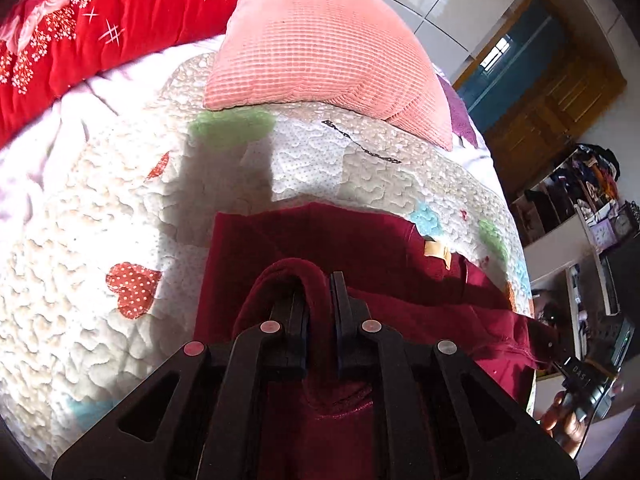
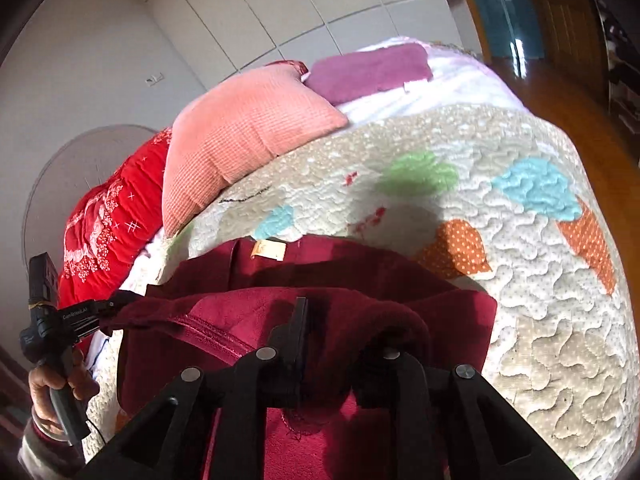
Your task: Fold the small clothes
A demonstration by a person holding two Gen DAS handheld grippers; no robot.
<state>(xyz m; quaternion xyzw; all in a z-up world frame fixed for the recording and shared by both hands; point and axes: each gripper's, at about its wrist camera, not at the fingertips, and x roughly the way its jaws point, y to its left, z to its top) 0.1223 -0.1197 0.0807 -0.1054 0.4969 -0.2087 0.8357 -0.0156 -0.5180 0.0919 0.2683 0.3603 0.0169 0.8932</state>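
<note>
Item: one small maroon fleece garment (image 1: 320, 236), on the patchwork quilt (image 1: 100, 208) of a bed, on the near side of the pink cushion (image 1: 316, 40). A tan label (image 1: 438, 252) on its far layer faced up, on the cushion side.

Position: the far part lay flat on the quilt, well short of the cushion. The near edge was raised off the quilt and carried between both tools, its long axis running roughly across the bed, from one gripper to the other.

Left gripper (image 1: 318, 280): jaws drawn narrow, a roll of the maroon fleece pinched between them, cloth draped over one finger.

Right gripper (image 2: 340, 312): one finger showed plainly, the other lay buried under a hump of fleece; it appeared clamped on the cloth, the jaw gap itself not visible.

Governing relation: the flat layer lay straight ahead of both grippers, toward the cushion. Judged so, the held edge would need to travel cushionward and land level on the label end. Both hands were about equally near.

Not determinable: garment type, sleeves or legs; all cloth beneath the tool bodies; whether the near hem was aligned. The right hand (image 1: 560, 416) was cut off at the frame edge in the left wrist view.

Also present: red quilted blanket (image 1: 80, 32) beside the cushion, purple cloth (image 2: 368, 70) beyond it.
</note>
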